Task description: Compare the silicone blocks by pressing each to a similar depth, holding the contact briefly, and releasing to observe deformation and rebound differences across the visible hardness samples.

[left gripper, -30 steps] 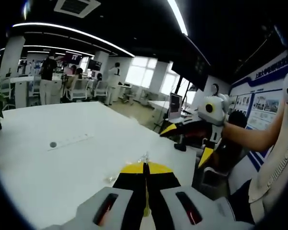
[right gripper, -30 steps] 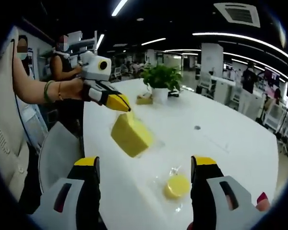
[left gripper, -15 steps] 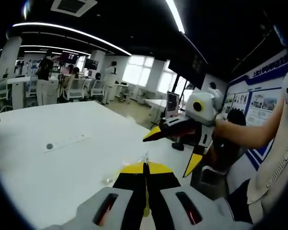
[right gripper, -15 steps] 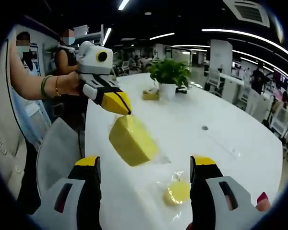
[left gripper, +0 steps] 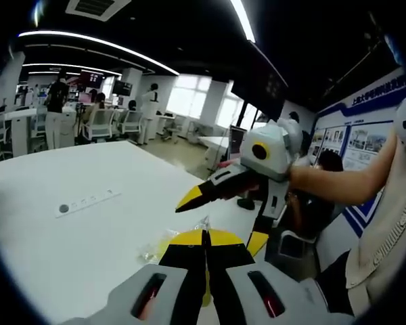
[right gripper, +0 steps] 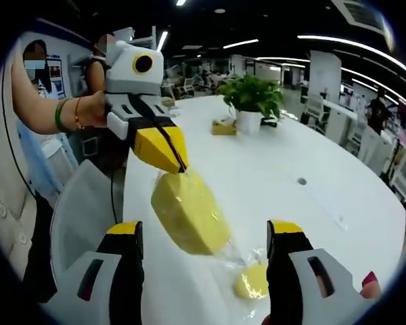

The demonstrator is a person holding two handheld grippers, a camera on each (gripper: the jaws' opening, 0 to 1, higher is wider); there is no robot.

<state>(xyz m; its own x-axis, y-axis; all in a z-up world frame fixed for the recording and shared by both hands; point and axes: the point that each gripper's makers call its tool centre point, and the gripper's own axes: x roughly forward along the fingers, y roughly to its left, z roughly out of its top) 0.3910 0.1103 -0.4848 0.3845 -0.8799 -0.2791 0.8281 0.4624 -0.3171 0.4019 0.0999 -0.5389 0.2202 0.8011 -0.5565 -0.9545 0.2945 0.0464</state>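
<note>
Yellow block [right gripper: 189, 211] nearer, between open jaws

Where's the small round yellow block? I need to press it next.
Right gripper view, low centre: the small round block lies on the white table, just below-right of the large yellow block.

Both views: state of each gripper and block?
Left gripper: shut on big block's wrap, lifted.
Right gripper: open, holding nothing.
Big block: hanging above the table, tilted.
Small block: lying on table, wrapped.
</note>
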